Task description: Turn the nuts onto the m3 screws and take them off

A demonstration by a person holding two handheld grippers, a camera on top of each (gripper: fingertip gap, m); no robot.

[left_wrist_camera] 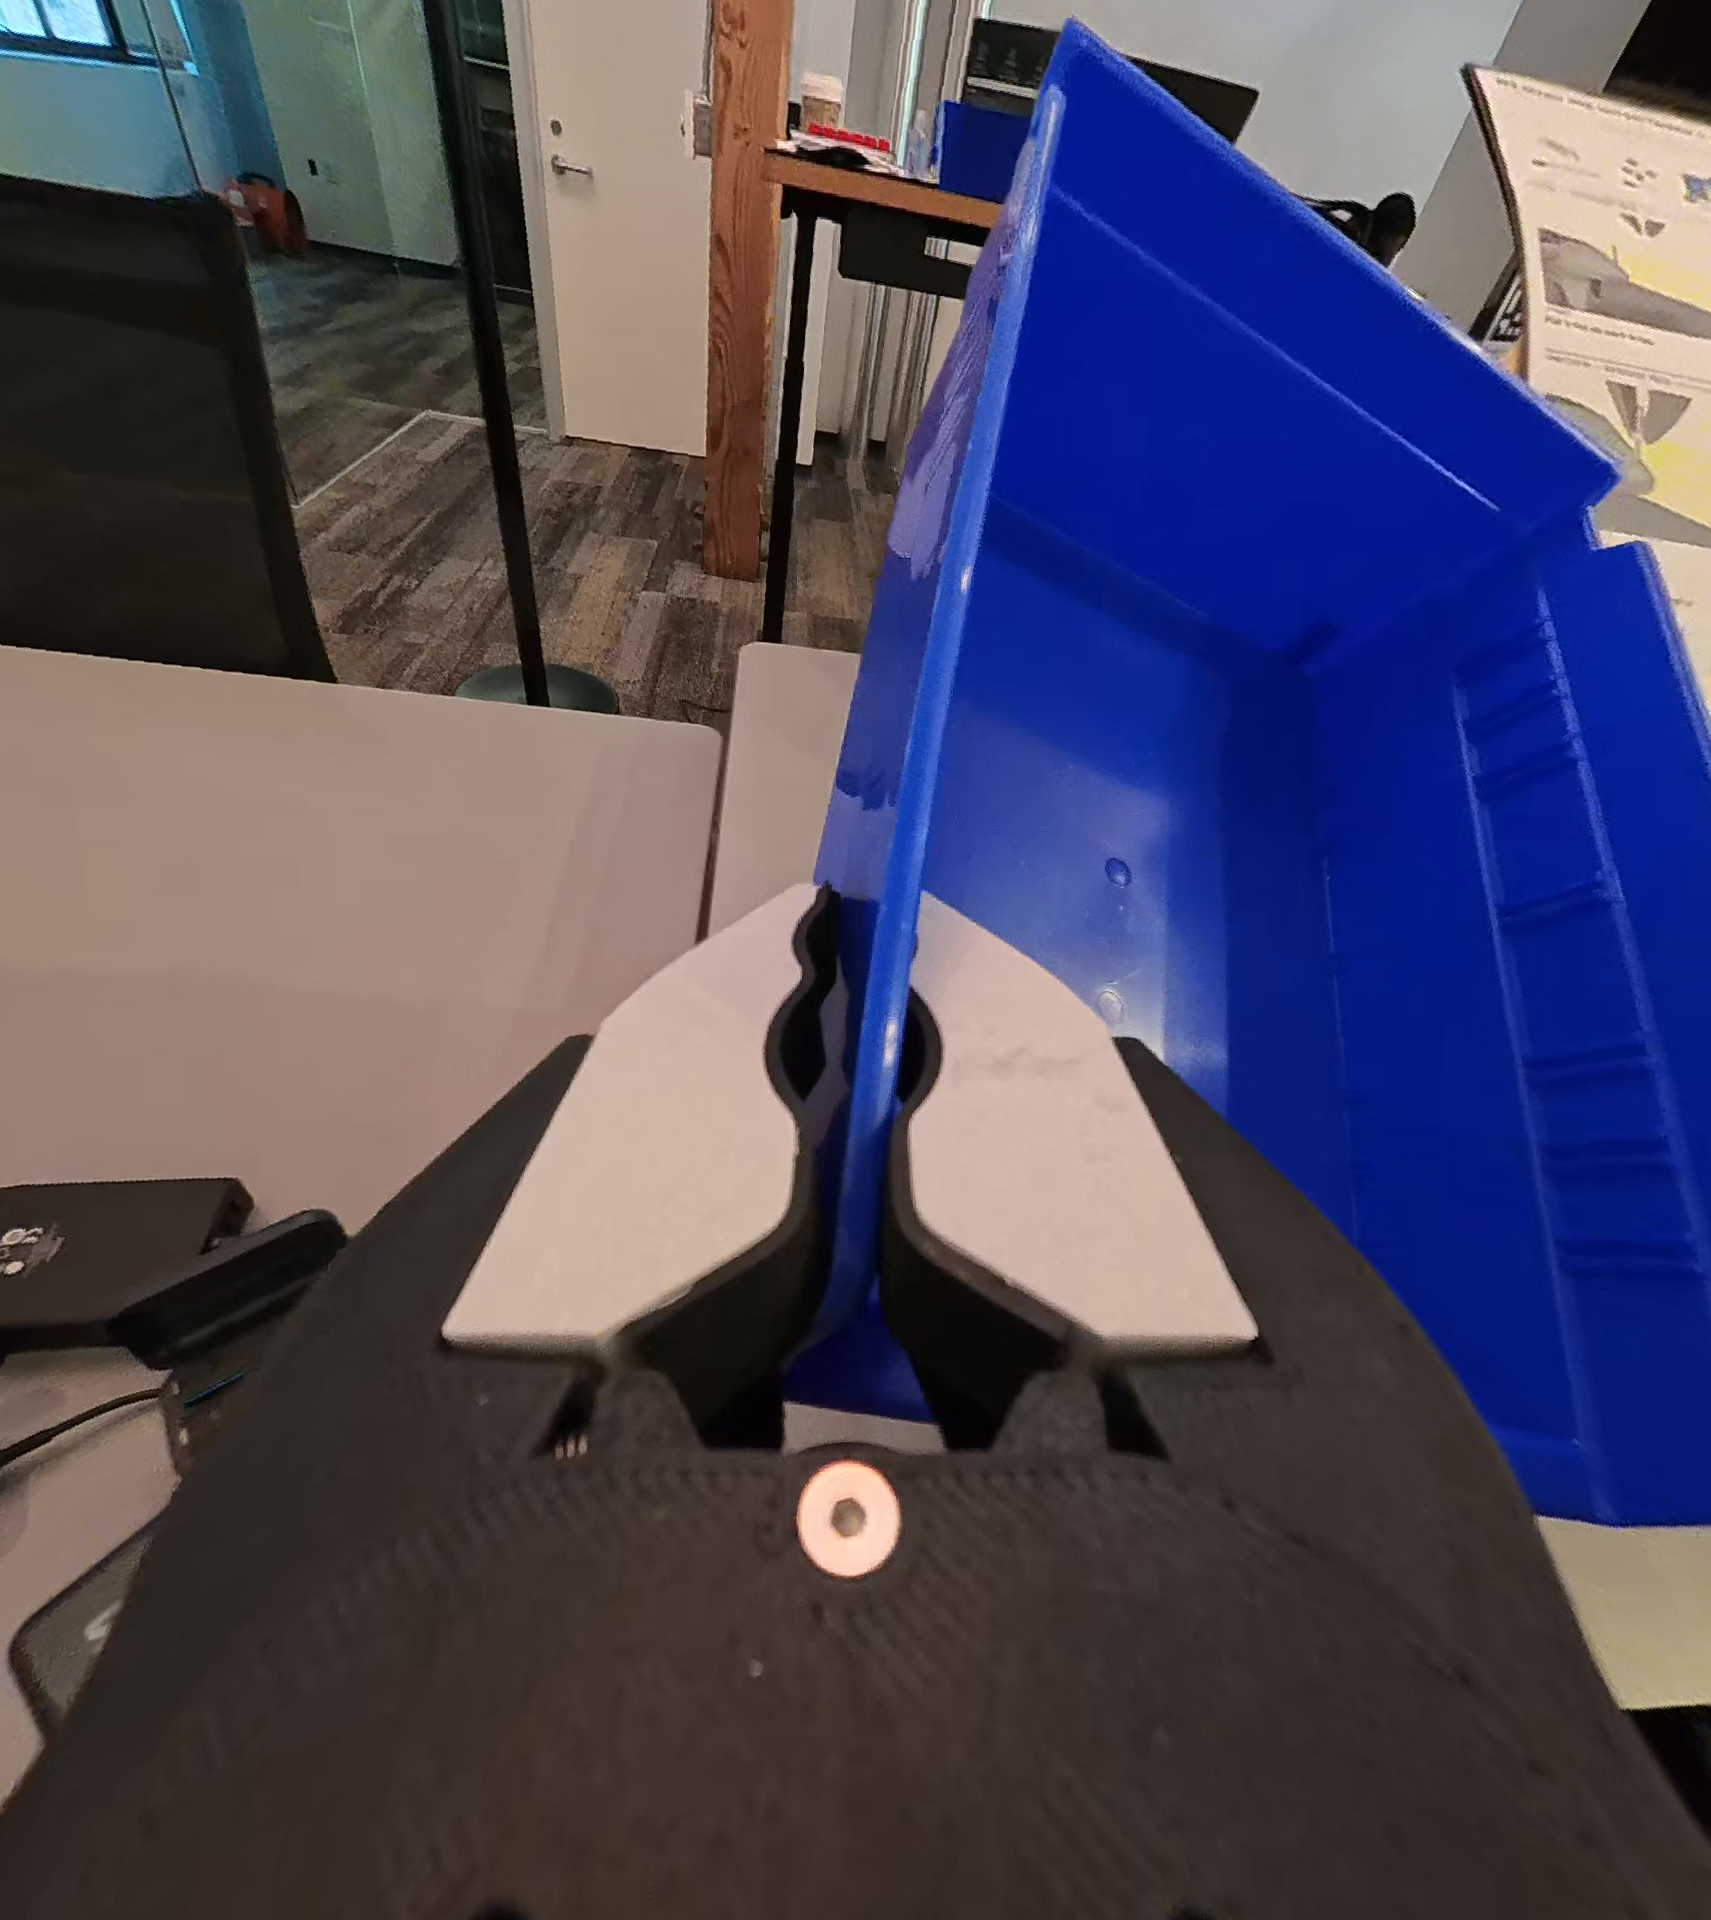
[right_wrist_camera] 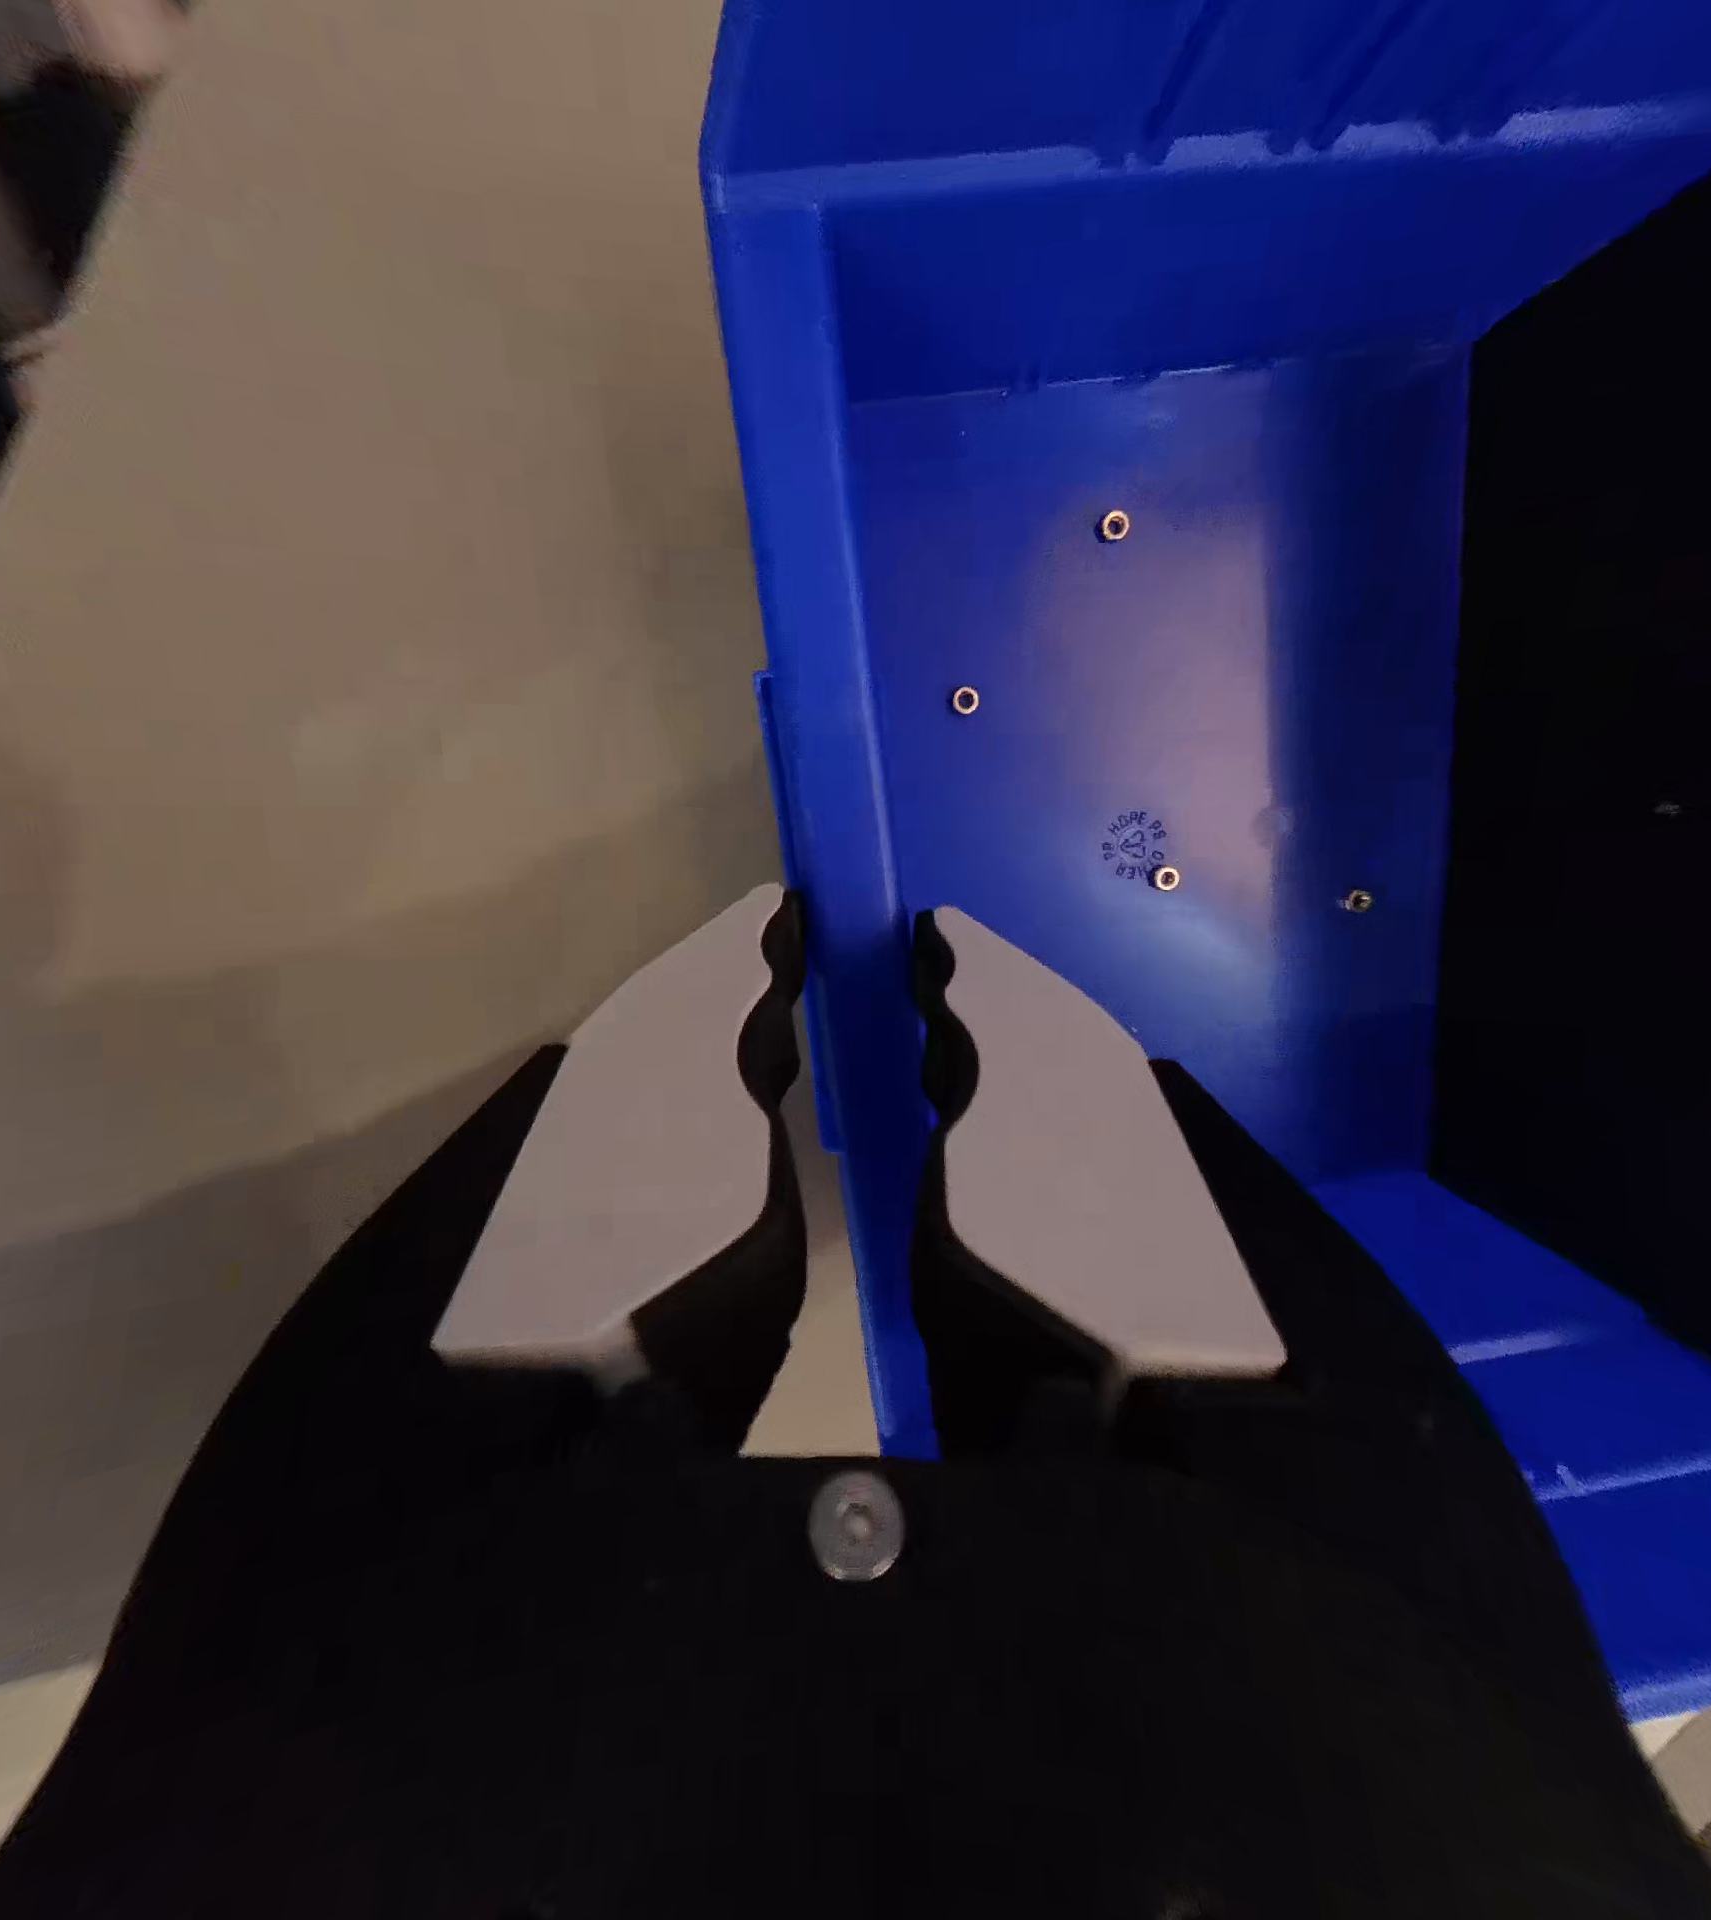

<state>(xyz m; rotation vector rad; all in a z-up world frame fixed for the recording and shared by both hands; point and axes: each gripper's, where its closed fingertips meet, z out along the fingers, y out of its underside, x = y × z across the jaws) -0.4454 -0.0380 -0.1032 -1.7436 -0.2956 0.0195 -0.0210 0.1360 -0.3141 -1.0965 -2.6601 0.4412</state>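
Note:
In the left wrist view my left gripper (left_wrist_camera: 870,935) is shut on the side wall of a blue plastic bin (left_wrist_camera: 1194,644). It holds the bin tilted above the white table (left_wrist_camera: 259,883). Two small bumps (left_wrist_camera: 1118,871) show on the bin's floor. In the right wrist view my right gripper (right_wrist_camera: 856,920) straddles the left wall of a blue bin (right_wrist_camera: 1090,675), one pad outside and one inside, both against the wall. Several small brass nuts (right_wrist_camera: 965,700) lie on that bin's floor. Neither view shows the other gripper.
Black devices and cables (left_wrist_camera: 72,1268) lie on the table at the near left. A black chair (left_wrist_camera: 72,416) stands beyond the table. A printed board (left_wrist_camera: 1661,364) stands at the right. Beige table surface (right_wrist_camera: 363,623) lies left of the bin. My hands' fingertips stand some 50 cm from each other.

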